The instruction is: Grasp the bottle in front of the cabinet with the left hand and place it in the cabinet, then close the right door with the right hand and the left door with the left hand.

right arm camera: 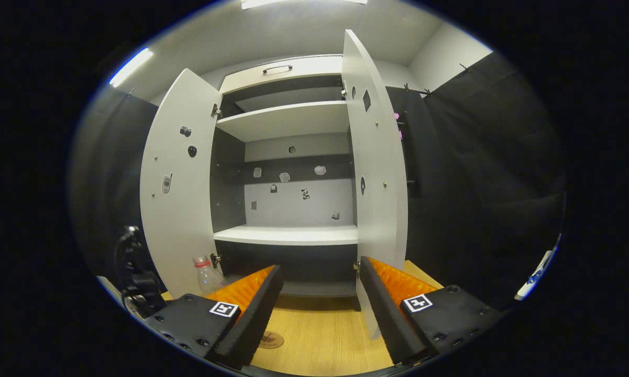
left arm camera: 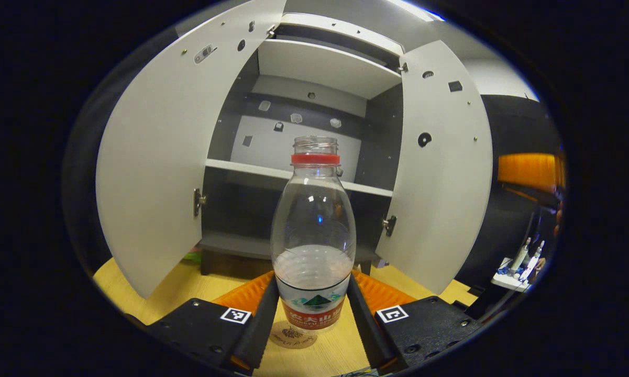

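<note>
Left gripper view: left gripper (left arm camera: 313,309) at the near edge, fingers (left arm camera: 262,319) clenched on the clear bottle (left arm camera: 314,235) — one against each side of its labelled lower body. Bottle upright, uncapped, a red ring at the neck, its base raised above the wooden table (left arm camera: 314,356); a round dark mark on the wood just beneath. Held in front of the cabinet (left arm camera: 298,157), not yet inside. Beyond it, both doors wide open: left door (left arm camera: 157,173) swung out to the left, right door (left arm camera: 440,178) to the right. A white shelf (left arm camera: 262,170) across the middle, another above it, small stickers on the back wall. Far right, an orange shape and some small items on a surface, too small to tell.

Right gripper view: right gripper (right arm camera: 319,314) low over the table (right arm camera: 319,335), fingers (right arm camera: 382,309) spread apart and grasping nothing, bare wood between them. Cabinet (right arm camera: 293,209) straight ahead, left door (right arm camera: 178,193) and right door (right arm camera: 379,188) both open — the right door's edge just beyond the right finger. Bottle (right arm camera: 207,275) small at the lower left, near the foot of the left door, next to dark hardware of the other gripper. A handle on the panel at the top of the cabinet.
</note>
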Action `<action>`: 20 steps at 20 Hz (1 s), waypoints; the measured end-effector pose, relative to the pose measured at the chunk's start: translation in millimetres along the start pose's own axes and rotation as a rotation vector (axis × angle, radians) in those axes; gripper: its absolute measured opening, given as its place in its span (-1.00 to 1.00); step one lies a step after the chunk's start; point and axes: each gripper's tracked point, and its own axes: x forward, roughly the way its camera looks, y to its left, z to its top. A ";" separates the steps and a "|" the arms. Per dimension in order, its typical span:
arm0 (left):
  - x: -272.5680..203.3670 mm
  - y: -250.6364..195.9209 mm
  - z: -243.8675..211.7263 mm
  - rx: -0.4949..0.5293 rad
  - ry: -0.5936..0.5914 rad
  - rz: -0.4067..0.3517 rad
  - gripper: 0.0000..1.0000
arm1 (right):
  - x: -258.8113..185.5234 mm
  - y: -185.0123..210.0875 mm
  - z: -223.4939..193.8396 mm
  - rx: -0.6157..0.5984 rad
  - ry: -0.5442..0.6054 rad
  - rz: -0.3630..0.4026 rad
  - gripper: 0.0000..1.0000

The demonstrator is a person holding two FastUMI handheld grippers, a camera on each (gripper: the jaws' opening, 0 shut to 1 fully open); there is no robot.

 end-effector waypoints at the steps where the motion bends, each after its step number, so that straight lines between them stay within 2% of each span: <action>1: -1.4 3.7 22.0 0.002 -0.016 0.007 0.46 | 1.0 -0.1 -1.2 -0.004 -0.001 -0.003 0.97; 6: 9.4 7.1 133.3 -0.006 -0.101 0.004 0.46 | -3.4 -3.5 -3.9 -0.006 -0.014 -0.031 0.97; 11: 61.6 1.4 219.1 -0.021 -0.138 -0.030 0.46 | -15.0 -10.9 -11.7 -0.036 -0.007 -0.062 0.97; 15: 115.8 -10.8 260.8 0.040 -0.164 -0.031 0.45 | -25.5 -15.5 -15.8 -0.024 -0.012 -0.082 0.97; 20: 198.3 -22.0 262.3 0.091 -0.104 -0.019 0.46 | -33.1 -40.9 -14.7 0.001 -0.015 -0.142 0.97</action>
